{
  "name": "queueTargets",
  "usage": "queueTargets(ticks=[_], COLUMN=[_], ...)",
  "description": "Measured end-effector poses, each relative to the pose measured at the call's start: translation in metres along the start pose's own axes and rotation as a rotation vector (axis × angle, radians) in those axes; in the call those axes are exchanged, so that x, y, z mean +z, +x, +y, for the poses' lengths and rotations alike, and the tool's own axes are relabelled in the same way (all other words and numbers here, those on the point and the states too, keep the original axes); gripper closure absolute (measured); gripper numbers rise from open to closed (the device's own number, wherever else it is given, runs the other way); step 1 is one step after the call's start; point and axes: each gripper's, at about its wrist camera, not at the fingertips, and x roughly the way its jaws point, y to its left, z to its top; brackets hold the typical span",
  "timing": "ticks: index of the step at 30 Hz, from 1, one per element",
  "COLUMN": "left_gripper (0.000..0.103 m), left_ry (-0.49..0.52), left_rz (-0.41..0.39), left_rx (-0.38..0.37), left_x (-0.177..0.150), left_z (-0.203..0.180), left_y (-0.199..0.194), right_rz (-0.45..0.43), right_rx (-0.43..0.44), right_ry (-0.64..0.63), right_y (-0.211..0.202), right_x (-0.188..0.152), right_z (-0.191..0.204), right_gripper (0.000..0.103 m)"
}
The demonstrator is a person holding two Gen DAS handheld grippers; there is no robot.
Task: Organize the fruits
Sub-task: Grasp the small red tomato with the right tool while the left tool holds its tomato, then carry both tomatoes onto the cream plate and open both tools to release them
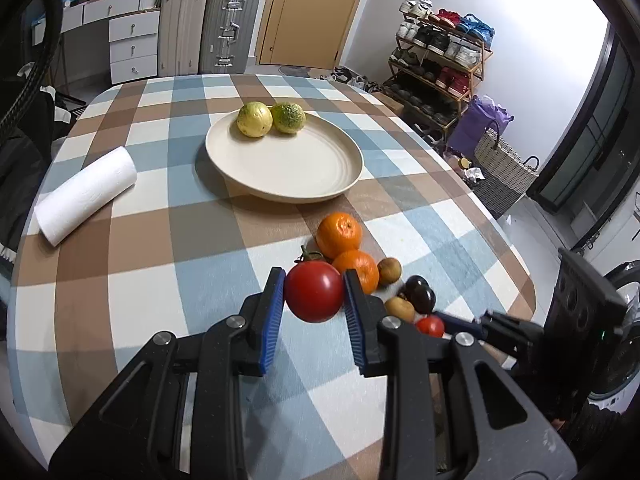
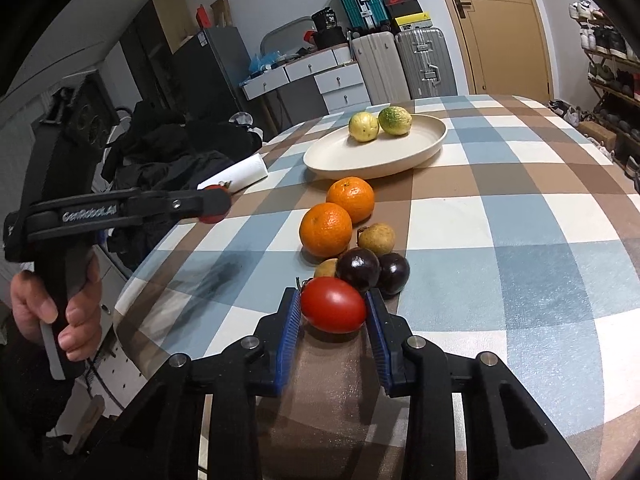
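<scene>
My left gripper [image 1: 314, 294] is shut on a round red tomato [image 1: 315, 292] and holds it above the checked table. My right gripper [image 2: 333, 307] has its blue pads against both sides of an oval red tomato [image 2: 334, 305] that rests on the cloth. Behind it lie two oranges [image 2: 326, 229], two dark plums [image 2: 357, 268] and two small brown fruits [image 2: 377, 238]. A cream plate [image 1: 304, 168] farther back holds two yellow-green fruits [image 1: 255, 119]; it also shows in the right wrist view [image 2: 340, 156].
A white paper towel roll [image 1: 86, 194] lies on the table's left side. The table's right edge [image 1: 516, 248] drops to a floor with a wicker basket [image 1: 500, 172] and a shoe rack [image 1: 436, 60]. Suitcases and drawers stand behind the table.
</scene>
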Motion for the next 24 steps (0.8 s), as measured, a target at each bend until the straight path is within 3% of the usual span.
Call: queueTargets(ticks=[17, 24], left_gripper=[0.077, 0.077], left_ry=[-0.006, -0.029], left_rz=[-0.007, -0.010], left_rx=[0.025, 0.049], left_x=[0.049, 0.077], left_z=[-0.004, 0.007], left_y=[0.026, 0.044], right_rz=[-0.056, -0.113], right_rx=[0.090, 0.122], right_ry=[0.006, -0.003], right_y=[-0.018, -0.028], right_x=[-0.005, 0.022], right_z=[-0.011, -0.016], right_gripper=[0.069, 0.069])
